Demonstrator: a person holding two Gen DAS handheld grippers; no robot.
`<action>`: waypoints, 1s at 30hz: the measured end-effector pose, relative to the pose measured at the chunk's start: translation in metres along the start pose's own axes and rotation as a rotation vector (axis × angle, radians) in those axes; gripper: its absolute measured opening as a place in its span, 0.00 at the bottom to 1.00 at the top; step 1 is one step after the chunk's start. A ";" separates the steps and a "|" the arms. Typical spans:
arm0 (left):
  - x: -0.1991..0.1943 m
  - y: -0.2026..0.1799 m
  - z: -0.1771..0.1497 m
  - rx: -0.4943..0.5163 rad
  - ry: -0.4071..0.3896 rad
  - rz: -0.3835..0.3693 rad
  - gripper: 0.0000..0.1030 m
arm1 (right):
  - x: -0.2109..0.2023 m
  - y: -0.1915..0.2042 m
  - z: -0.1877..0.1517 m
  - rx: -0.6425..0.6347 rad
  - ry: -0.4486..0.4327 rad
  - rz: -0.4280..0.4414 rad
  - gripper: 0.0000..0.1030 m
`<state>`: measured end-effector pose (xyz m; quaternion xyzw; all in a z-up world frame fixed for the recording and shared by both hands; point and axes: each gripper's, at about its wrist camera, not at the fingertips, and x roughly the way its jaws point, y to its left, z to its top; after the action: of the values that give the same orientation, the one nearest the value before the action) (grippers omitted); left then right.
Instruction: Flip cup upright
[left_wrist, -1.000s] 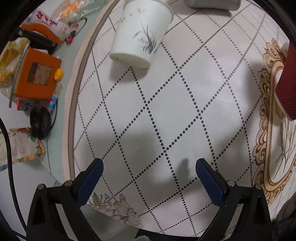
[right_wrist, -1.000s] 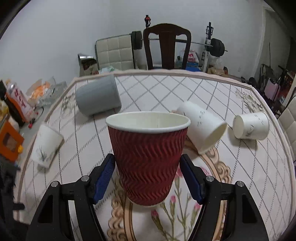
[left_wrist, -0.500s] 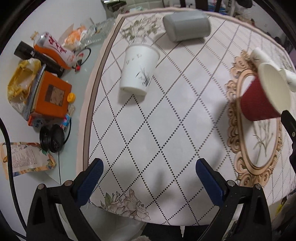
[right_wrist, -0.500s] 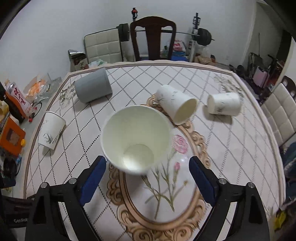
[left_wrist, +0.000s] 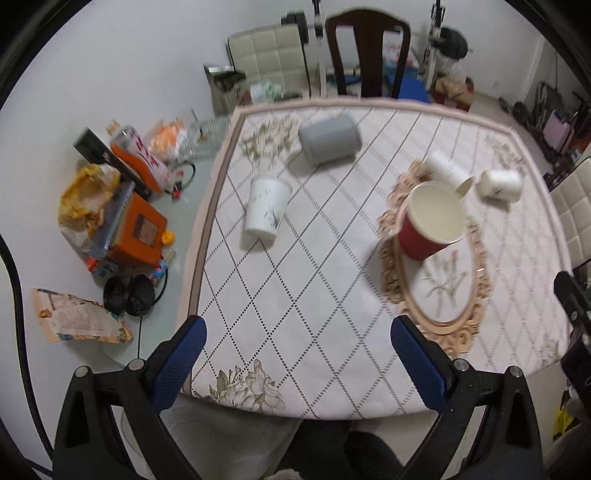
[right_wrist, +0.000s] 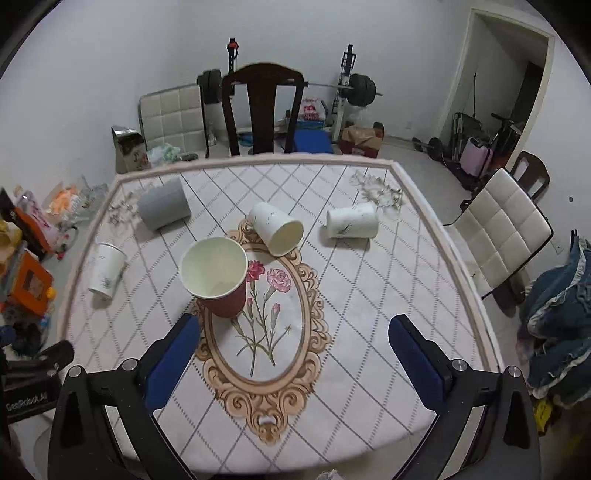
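A red ribbed paper cup (right_wrist: 219, 280) stands upright, mouth up, on the oval flower medallion of the table; it also shows in the left wrist view (left_wrist: 432, 221). My right gripper (right_wrist: 295, 362) is open and empty, raised above and nearer than the cup. My left gripper (left_wrist: 299, 354) is open and empty, high over the table's near left edge. A white cup (right_wrist: 105, 269) stands mouth down at the left, seen too in the left wrist view (left_wrist: 266, 210). Two white cups (right_wrist: 277, 229) (right_wrist: 352, 220) and a grey cup (right_wrist: 164, 206) lie on their sides.
The patterned cloth table (right_wrist: 369, 295) has a dark wooden chair (right_wrist: 264, 107) behind and a white padded chair (right_wrist: 502, 229) to the right. Boxes, bags and headphones (left_wrist: 129, 293) clutter the floor to the left. Blue clothing (right_wrist: 561, 325) lies at the right.
My right gripper opened, let go of the red cup standing upright, and drew back and up. My left gripper also rose and pulled back, so more of the table shows.
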<state>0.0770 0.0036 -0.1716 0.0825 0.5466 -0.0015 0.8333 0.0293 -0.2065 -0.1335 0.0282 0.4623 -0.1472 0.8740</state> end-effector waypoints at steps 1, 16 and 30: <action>-0.013 -0.001 -0.002 -0.005 -0.015 -0.003 0.99 | -0.011 -0.004 0.000 -0.001 -0.005 -0.003 1.00; -0.138 -0.010 -0.042 -0.043 -0.212 -0.047 0.99 | -0.166 -0.049 0.000 -0.024 -0.115 0.025 1.00; -0.156 -0.014 -0.056 -0.044 -0.243 -0.028 0.99 | -0.191 -0.061 -0.009 -0.019 -0.132 0.049 1.00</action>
<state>-0.0385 -0.0160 -0.0534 0.0556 0.4426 -0.0110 0.8949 -0.0966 -0.2192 0.0222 0.0212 0.4043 -0.1228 0.9061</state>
